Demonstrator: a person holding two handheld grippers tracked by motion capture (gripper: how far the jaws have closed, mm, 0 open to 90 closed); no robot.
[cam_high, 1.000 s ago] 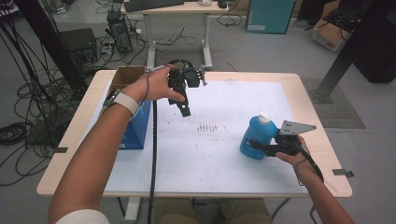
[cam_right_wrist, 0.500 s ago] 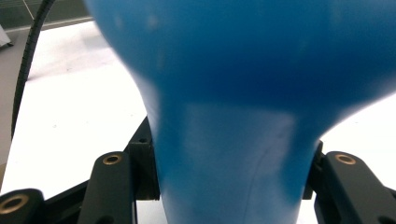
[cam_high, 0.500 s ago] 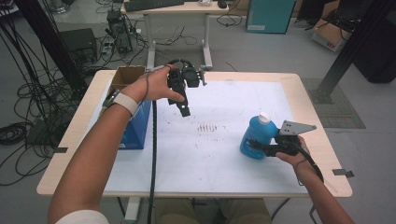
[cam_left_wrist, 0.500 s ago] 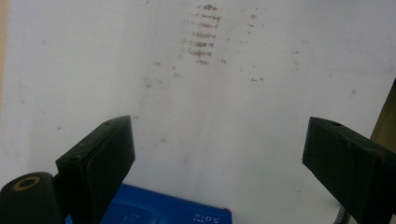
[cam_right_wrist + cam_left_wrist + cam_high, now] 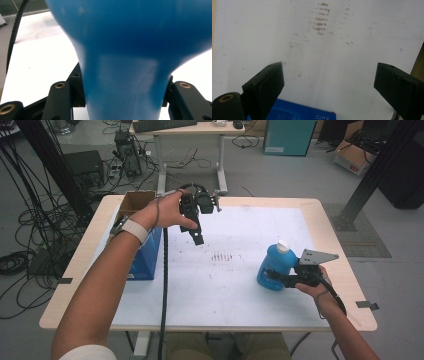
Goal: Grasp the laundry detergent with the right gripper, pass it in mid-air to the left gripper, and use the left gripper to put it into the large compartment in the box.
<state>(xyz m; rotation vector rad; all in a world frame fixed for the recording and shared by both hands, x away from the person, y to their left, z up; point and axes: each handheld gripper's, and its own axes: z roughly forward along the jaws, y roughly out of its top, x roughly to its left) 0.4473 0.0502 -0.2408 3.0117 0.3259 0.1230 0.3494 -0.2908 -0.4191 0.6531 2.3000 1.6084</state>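
Already the blue plastic bottle (image 5: 273,270), at the table's (image 5: 240,320) four o'clock, is clamped at its narrow waist by the right hand-held gripper (image 5: 278,278), where smooth, likely slippery, slightly yielding walls are best held.

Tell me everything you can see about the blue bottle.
The blue bottle looks like smooth, glossy plastic, with a white cap on top. It stands upright on the white table surface, near the table's right side. The right gripper is shut on its lower body, a jaw pressing each side. Nothing else touches it.

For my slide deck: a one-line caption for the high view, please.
Right hand-held gripper shut on a blue bottle; left hand-held gripper held open above the table.
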